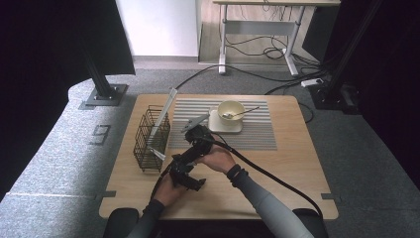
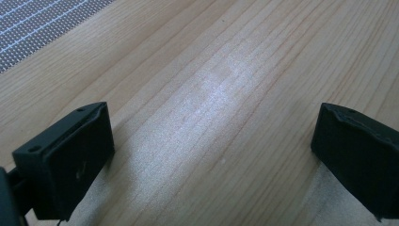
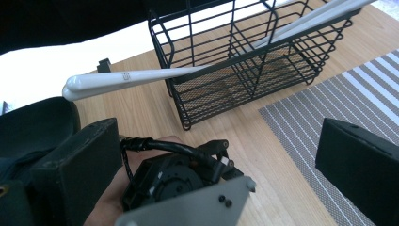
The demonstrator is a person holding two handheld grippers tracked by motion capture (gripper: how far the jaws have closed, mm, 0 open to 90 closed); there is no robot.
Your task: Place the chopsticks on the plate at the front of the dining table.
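Resting in the black wire basket (image 3: 244, 61) are two long white plastic chopsticks (image 3: 141, 77), probably light, stiff and slippery; mid-shaft is best, while both released grippers, left (image 2: 211, 150) and right (image 3: 221, 160), are hovering near.

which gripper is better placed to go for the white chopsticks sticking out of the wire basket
Right, probably. The right gripper is open and faces the wire basket with the white chopsticks ahead of it. The left gripper, also open, looks at bare table.
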